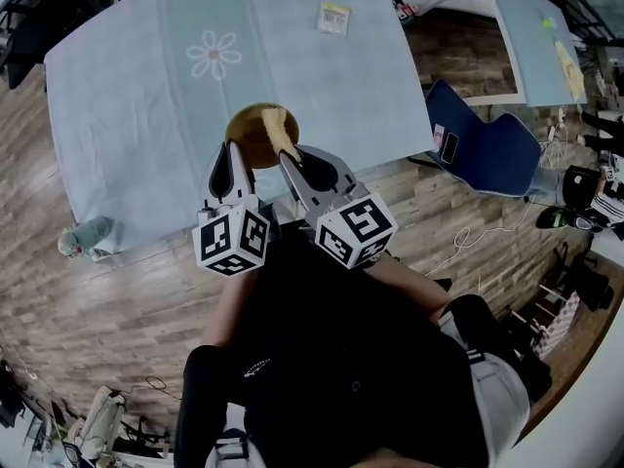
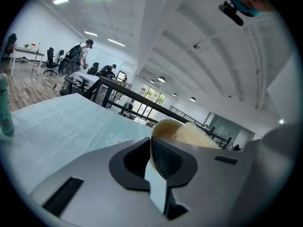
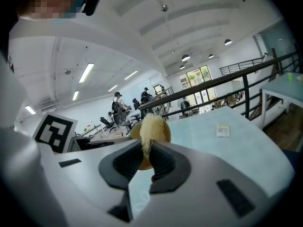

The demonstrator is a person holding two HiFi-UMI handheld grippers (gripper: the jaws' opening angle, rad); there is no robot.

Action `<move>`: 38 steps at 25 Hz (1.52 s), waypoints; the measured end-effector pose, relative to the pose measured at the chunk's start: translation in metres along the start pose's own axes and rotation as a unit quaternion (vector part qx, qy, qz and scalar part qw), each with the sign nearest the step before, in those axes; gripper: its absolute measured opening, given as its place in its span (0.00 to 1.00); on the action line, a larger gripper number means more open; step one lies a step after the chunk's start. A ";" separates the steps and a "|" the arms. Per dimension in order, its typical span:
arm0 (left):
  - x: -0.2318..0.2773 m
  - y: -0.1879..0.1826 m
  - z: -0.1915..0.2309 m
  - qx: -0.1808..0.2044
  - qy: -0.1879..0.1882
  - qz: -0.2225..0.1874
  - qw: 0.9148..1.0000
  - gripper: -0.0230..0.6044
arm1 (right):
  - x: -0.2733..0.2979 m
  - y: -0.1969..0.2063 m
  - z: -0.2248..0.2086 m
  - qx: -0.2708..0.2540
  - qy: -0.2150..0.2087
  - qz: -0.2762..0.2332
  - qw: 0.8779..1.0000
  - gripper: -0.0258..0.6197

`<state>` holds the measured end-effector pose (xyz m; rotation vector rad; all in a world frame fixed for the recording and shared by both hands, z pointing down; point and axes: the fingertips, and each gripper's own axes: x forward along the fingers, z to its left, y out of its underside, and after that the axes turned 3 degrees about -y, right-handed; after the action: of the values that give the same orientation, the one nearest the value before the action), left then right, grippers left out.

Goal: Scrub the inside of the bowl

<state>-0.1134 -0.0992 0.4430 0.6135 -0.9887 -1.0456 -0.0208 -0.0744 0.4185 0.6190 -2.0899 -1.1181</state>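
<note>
Since the bowl [image 1: 249, 136] looks like turned wood, I judge it light, stiff and fairly smooth. It is not fragile, but it is apt to skate or tip on the cloth when pushed from inside. The rim is the sensible place to take it, on the side away from the scrubbing, and that is where it is taken. It sits near the front edge of the table [image 1: 146, 57], just ahead of both tools. No view shows whether its base lies flat.

The left gripper [image 1: 232, 148] has its jaws drawn nearly together across the thin rim, one jaw inside the wall and one outside. The left gripper view shows the bowl [image 2: 163, 126] pinched there.

The right gripper [image 1: 292, 156] is closed to a narrow gap on a pale, fibrous scrubber [image 1: 280, 128]. The scrubber looks soft and springy and will need pressing to bite. It stands up out of the jaws and reaches into the bowl.
</note>
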 end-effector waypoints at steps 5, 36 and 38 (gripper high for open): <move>-0.009 -0.001 -0.017 0.010 0.019 -0.005 1.000 0.08 | -0.003 -0.006 0.004 -0.027 -0.008 -0.003 1.000 0.11; -0.048 -0.025 0.032 0.019 -0.079 -0.037 0.996 0.08 | 0.013 0.003 0.054 -0.138 -0.107 0.114 0.978 0.11; -0.047 -0.024 0.028 0.022 -0.080 -0.037 0.996 0.08 | 0.013 0.001 0.044 -0.142 -0.068 0.113 0.981 0.11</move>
<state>-0.1561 -0.0647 0.4188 0.6138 -1.1388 -1.1556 -0.0627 -0.0595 0.4062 0.1685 -2.0008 -1.3231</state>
